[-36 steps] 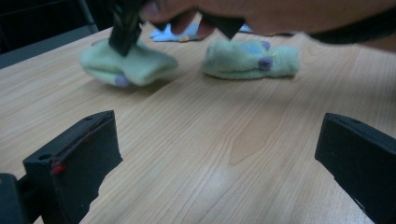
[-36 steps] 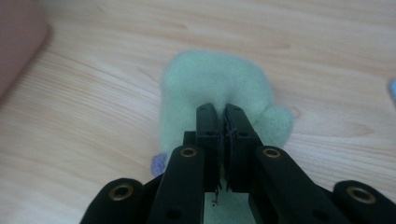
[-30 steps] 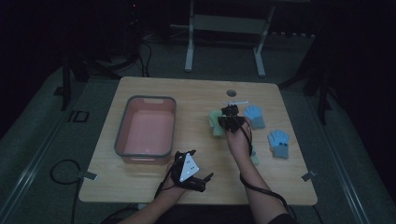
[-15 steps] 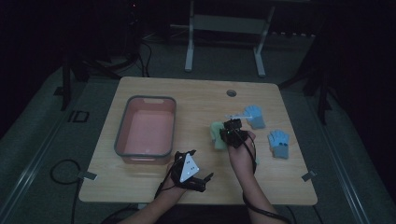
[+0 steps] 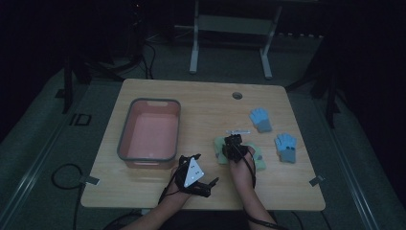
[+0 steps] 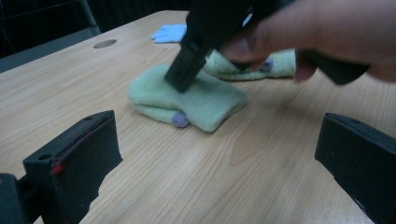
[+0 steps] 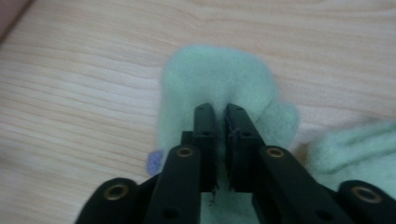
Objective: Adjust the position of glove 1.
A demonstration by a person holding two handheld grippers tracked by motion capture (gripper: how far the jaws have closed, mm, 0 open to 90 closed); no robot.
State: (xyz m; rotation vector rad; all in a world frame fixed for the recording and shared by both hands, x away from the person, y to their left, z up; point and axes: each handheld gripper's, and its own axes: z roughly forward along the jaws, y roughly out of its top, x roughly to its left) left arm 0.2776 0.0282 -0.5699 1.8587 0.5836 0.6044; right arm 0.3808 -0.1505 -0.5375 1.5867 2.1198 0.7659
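A wooden table point(image 5: 201, 103) seen from above in a dim room. A person's two forearms reach in from the near edge, each hand holding a black two-jaw gripper.

The right gripper point(image 5: 233, 146) is lowered onto a pale green glove point(image 5: 221, 151) lying flat right of the table's centre, towards the near side. In the right gripper view the two jaws stand almost together, a thin slit between them, their tips pressed down on the glove's point(image 7: 219, 84) fuzzy fabric near its middle. The jaws have just been opening by a sliver; whether any fabric is pinched in the slit cannot be told. A small purple patch shows at the glove's left edge.

A second green glove point(image 6: 275, 65) lies just beyond the first, touching or nearly touching it.

The left gripper point(image 5: 198, 184) rests near the table's near edge, left of the right hand. In the left gripper view its jaws stand wide apart with bare wood between them; the green glove point(image 6: 196, 100) lies farther off, beyond the tips.

Two blue gloves point(image 5: 261, 119) point(image 5: 286, 146) lie to the right, well apart from the jaws. A pink bin with a grey rim point(image 5: 125, 139) sits at the left.
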